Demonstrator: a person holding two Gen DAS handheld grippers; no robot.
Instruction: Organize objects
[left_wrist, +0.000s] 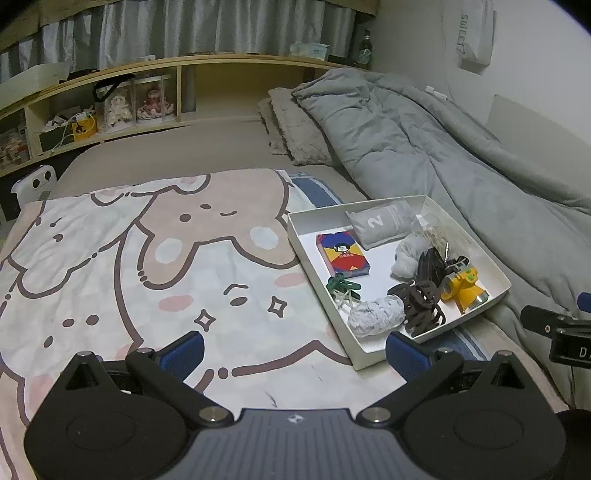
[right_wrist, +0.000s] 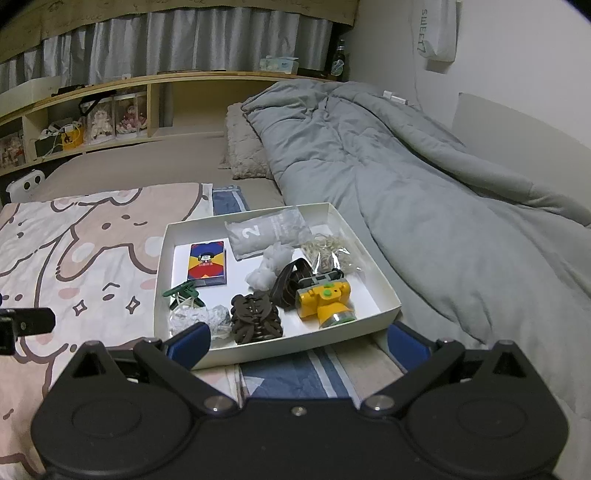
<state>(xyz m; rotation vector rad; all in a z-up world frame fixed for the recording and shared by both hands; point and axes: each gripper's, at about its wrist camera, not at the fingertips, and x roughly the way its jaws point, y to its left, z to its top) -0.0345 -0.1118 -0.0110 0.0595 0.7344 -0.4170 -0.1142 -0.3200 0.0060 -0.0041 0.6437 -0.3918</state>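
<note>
**A:** Bed edge first, nearest things: left gripper low over the cartoon blanket, spread wide, nothing between the pads. Right gripper just short of the white tray, equally wide, equally empty.

**B:** And the objects to organize?

**A:** All inside the tray, with none seen loose on the blanket. Close behind the front wall: brown hair clips in a heap, a crumpled white wad and green clips. To the right, a yellow toy camera touching a dark strap. Further in: a card box lying flat, a bag of rubber bands, and a grey pouch against the back wall.

**B:** Early or late in the job?

**A:** Hard to settle. Fits everything already gathered into the tray, and fits equally a jumble waiting to be sorted.

**B:** Handling advice, either way?

**A:** For any grasp in there, come down from above and straddle one item only. Watch the strap, probably snagged on the camera and likely to drag it along. Expect a clean grip on the card box, and a squashy, slippery one on the wad and the bag. Keep pressure off the rim: soft bedding below, so probably tippy.

**B:** Beyond the tray?

**A:** Grey duvet bunched along the right, then a wooden shelf at the far wall.
</note>
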